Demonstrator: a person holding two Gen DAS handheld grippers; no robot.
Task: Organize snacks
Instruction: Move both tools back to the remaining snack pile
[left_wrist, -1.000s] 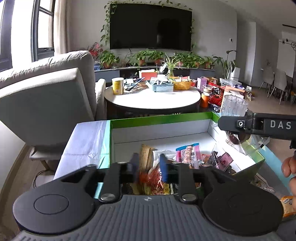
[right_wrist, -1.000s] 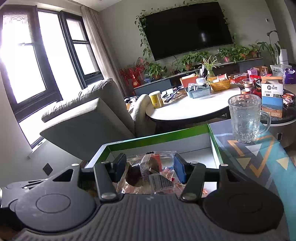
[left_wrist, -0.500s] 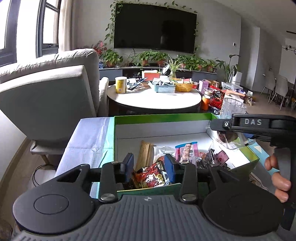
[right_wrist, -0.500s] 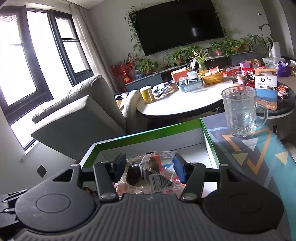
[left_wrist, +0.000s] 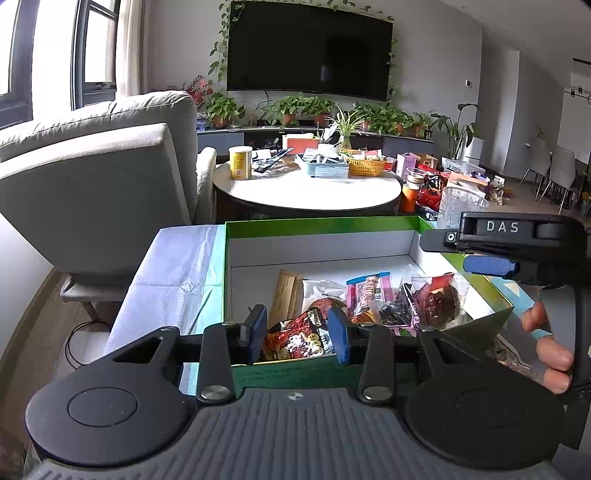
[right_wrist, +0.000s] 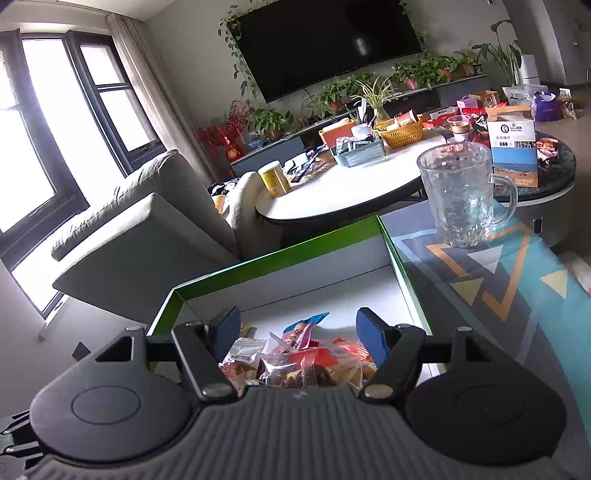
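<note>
One green-rimmed box (left_wrist: 317, 226) on the patterned surface (right_wrist: 517, 280), holding roughly seven snack packets, overlapping and hard to count; left hand-held gripper (left_wrist: 297, 334) closed on one red snack packet (left_wrist: 295, 338) at the near wall; right hand-held gripper (right_wrist: 299, 332) spread wide, empty, above one clear bagged snack (right_wrist: 314, 369), partly cut off below; one glass mug (right_wrist: 461, 195) beside the box.

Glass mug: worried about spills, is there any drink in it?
No, the glass mug looks empty, standing upright beside the box.
</note>
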